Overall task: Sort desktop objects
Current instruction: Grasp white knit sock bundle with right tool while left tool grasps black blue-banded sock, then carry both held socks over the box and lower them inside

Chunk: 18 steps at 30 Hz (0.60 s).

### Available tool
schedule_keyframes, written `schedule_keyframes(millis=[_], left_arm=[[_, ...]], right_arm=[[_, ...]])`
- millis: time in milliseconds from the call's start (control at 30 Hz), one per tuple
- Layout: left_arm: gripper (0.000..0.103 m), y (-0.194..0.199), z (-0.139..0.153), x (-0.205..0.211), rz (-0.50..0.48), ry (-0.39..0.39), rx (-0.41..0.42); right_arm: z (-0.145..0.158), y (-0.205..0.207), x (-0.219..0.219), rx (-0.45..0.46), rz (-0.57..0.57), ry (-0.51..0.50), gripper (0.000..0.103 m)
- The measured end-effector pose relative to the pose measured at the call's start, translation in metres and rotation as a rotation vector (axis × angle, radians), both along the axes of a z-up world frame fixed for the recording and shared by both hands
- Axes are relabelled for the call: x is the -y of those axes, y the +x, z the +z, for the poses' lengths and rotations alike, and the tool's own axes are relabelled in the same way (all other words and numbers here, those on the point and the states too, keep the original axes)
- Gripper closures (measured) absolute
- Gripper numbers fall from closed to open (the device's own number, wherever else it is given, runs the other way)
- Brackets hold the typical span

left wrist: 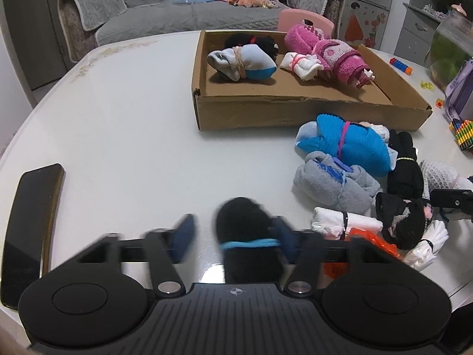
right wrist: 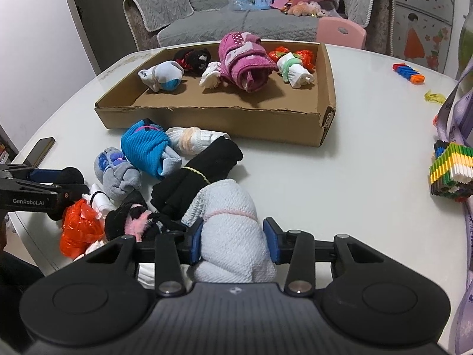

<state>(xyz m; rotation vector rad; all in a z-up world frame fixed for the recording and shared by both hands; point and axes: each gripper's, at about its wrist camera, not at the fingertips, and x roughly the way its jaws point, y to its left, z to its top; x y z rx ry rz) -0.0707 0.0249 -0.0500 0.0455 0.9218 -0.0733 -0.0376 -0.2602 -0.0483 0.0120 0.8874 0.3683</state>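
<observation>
Item 1, your left gripper (left wrist: 233,236): jaws apart around a black sock roll (left wrist: 246,236) banded in blue. The right finger (left wrist: 285,238) touches the roll; the left finger (left wrist: 184,236) stands clear of it, blurred. Not clamped.

Item 2, your right gripper (right wrist: 233,241): both blue pads (right wrist: 196,242) press the flanks of a pale waffle-knit sock roll (right wrist: 229,222) tied with a pink band. Held firmly, at the near edge of the pile.

Item 3, cardboard tray (right wrist: 212,117): sits on the white table (right wrist: 369,153), beyond the pile. Contents: a white-and-blue sock bundle (right wrist: 162,75), a black bundle (right wrist: 193,57), a small white bundle (right wrist: 210,78), a magenta rolled towel (right wrist: 245,62), and a white bundle with green band (right wrist: 294,72) lying against something orange-red.

Item 4, loose pile just in front of the tray: a bright blue roll (right wrist: 146,149), a grey fleece roll (right wrist: 118,179), a white roll with peach band (right wrist: 192,140), a long black roll with yellow band (right wrist: 196,174), a black-and-pink bundle (right wrist: 133,220), and an orange plastic piece (right wrist: 78,226).

Item 5, a dark phone (left wrist: 28,227): lies flat at the table's left edge, well apart from the socks.

Item 6, a multicoloured brick block (right wrist: 449,171): stands at the table's right side.
</observation>
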Motion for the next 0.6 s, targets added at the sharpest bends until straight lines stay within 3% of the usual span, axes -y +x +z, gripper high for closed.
schedule_keyframes(millis=[600], left_arm=[[0.059, -0.019, 0.018, -0.017, 0.027, -0.026, -0.011]], right_arm=[[0.021, -0.010, 0.017, 0.030, -0.035, 0.025, 0.066]])
